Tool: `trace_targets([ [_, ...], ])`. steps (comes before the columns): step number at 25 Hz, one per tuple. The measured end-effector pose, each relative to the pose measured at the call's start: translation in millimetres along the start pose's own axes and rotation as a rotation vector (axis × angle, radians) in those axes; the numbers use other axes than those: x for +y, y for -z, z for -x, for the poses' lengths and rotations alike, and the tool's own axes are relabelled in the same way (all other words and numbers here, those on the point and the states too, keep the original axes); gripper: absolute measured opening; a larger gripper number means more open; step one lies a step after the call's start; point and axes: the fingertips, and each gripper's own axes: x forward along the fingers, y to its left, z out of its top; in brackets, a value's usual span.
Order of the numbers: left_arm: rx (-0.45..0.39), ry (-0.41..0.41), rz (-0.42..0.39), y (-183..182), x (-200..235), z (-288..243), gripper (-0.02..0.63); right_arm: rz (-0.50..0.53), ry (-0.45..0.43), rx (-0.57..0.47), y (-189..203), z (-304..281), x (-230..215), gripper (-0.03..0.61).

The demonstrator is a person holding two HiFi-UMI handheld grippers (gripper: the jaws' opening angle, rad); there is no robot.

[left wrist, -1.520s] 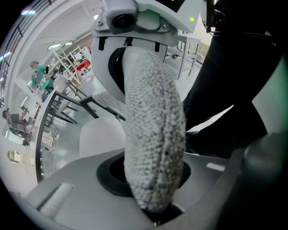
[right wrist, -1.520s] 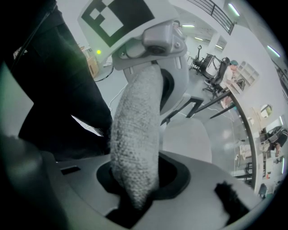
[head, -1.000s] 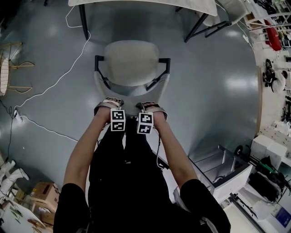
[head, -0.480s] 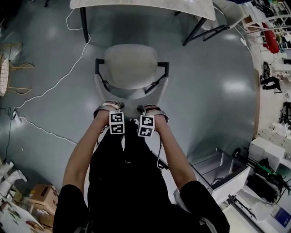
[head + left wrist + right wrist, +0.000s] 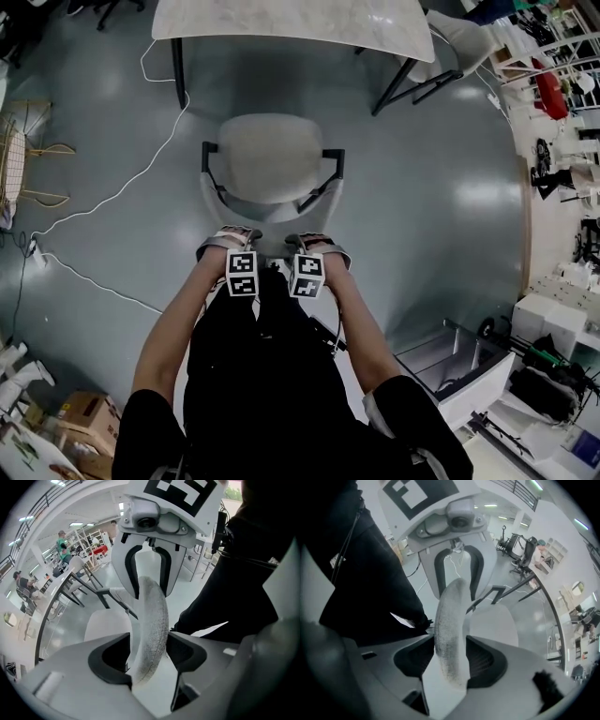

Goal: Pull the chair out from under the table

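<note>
The light grey chair (image 5: 270,157) with black arm frames stands on the floor, clear of the white marble-top table (image 5: 291,17). Both grippers hang over the top rim of its backrest (image 5: 272,220), pointing steeply down. The left gripper (image 5: 225,234) straddles the rim (image 5: 151,620), with a gap showing beside the fabric; its jaws (image 5: 147,651) are open. The right gripper (image 5: 317,240) also has the rim (image 5: 451,620) between its jaws (image 5: 450,660), which are opening and no longer press on it.
A white cable (image 5: 112,192) snakes over the grey floor at the left. A second chair (image 5: 459,37) stands by the table's right end. A gold wire stand (image 5: 19,159) is at far left, cardboard boxes (image 5: 80,412) at lower left, white shelving (image 5: 469,366) at lower right.
Both grippers have lifted a little at the backrest rim. The chair keeps its place on the floor. More of the table top shows at the picture's upper edge.
</note>
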Motion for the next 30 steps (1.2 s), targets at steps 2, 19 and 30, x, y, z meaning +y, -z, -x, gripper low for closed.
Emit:
trace_targets([
  [2,-0.003,-0.003,0.012,1,-1,8,0.249,-0.011,0.006,-0.001,-3,10,-1,0.212],
  [19,-0.179,-0.233,0.194,-34,65,109,0.235,-0.394,0.307,-0.303,-33,127,-75,0.212],
  [30,-0.445,-0.408,0.481,-56,103,189,0.141,-0.766,0.553,-0.644,-42,217,-114,0.081],
])
